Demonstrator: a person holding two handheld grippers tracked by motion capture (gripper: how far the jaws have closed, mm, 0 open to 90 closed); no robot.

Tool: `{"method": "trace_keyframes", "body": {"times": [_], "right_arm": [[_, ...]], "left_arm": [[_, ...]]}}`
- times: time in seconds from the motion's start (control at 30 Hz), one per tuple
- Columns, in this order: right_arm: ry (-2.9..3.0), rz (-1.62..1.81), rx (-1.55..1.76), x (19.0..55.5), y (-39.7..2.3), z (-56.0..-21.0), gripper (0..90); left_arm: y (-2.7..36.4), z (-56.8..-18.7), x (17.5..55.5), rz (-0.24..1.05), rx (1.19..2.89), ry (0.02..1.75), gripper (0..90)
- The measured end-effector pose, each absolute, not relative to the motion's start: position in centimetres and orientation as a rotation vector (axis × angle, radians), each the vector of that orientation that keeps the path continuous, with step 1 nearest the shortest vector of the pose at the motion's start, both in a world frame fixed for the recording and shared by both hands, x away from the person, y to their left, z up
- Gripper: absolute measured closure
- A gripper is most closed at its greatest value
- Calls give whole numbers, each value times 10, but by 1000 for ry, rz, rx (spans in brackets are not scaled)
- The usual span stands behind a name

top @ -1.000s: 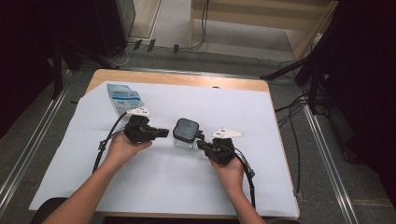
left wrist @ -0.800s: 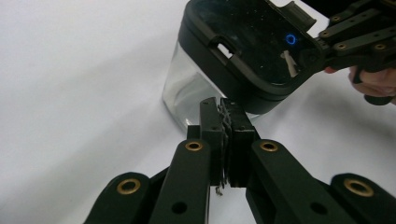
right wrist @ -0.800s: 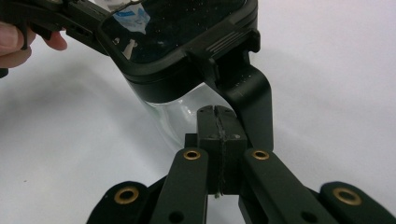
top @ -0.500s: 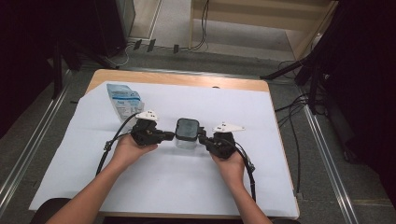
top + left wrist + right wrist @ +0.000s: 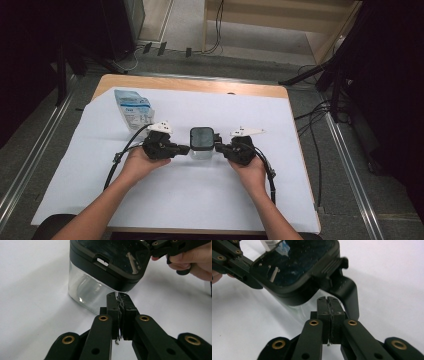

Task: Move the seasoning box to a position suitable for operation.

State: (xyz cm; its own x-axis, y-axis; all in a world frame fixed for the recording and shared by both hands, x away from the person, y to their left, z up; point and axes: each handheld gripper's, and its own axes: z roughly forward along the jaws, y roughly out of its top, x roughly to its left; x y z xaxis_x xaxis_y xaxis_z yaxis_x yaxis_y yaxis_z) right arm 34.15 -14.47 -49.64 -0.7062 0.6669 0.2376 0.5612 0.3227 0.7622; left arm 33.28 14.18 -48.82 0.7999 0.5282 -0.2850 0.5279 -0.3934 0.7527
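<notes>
Flanking the container [image 5: 202, 142], left tool [image 5: 186, 149] and right tool [image 5: 218, 148] sit pressed together, contact with it unclear.

1. Pouch [image 5: 133, 107]: print too small to read in the high view.
2. Container [image 5: 100, 277]: top and far side cut off by the left gripper view's edge; contents behind the dark lid [image 5: 294, 262] indistinct.
3. Person's forearms: cut off at the high view's bottom edge.
</notes>
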Motion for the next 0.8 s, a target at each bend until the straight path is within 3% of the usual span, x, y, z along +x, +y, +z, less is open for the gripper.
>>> {"method": "trace_keyframes", "body": {"times": [0.2, 0.33, 0.47, 0.8], "right_arm": [[2485, 1337, 1086, 335, -151, -487, 783], [2492, 1407, 1020, 330, -159, -480, 680], [2529, 1397, 969, 324, -162, -481, 607], [2515, 1455, 969, 323, -163, -479, 557]], "left_arm": [[152, -478, 330, -21, 2044, 753, 802], [158, -472, 329, -48, 2035, 759, 636], [162, -464, 327, -10, 2030, 751, 535], [164, -434, 333, 2, 2034, 725, 373]]}}
